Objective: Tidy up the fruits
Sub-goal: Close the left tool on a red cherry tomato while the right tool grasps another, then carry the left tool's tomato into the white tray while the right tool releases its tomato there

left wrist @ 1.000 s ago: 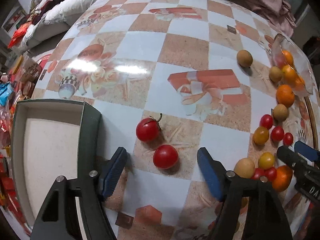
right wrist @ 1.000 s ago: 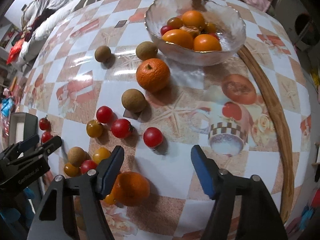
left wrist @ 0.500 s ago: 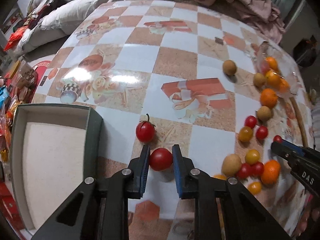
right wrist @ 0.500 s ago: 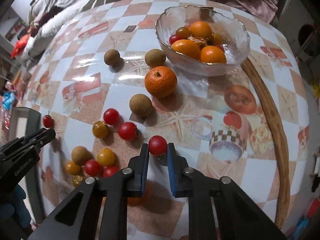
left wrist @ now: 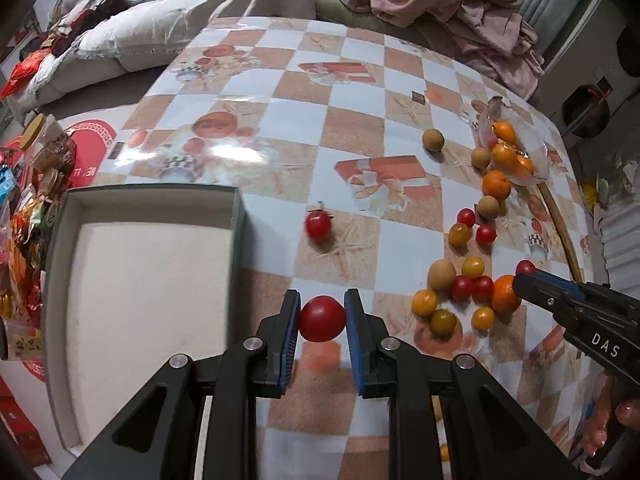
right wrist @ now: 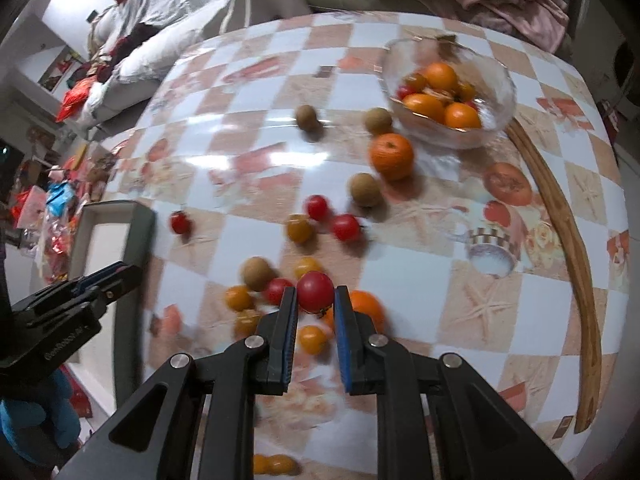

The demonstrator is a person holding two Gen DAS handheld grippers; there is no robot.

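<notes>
Left wrist view shows white letters "DAS" printed on the black body of the right claw (left wrist: 526, 276), which enters from the right edge; other lettering, on the left claw's side in the right wrist view, is too blurred to read. The left claw (left wrist: 322, 316) pinches a round, glossy red tomato (left wrist: 322, 319) between its blue pads, held above the checkered desk (left wrist: 360, 128), just right of an open grey tray (left wrist: 240, 216) with a pale floor. A second red tomato with a stem (left wrist: 318, 225) lies on the desk beyond it. In the right wrist view, the right claw (right wrist: 315, 304) pinches another smooth red tomato (right wrist: 315, 291) above a loose cluster of red and yellow cherry tomatoes (right wrist: 298, 229), brown round fruits and an orange (right wrist: 391, 156). A clear glass bowl (right wrist: 496, 80) holding oranges sits at the far right of the desk
</notes>
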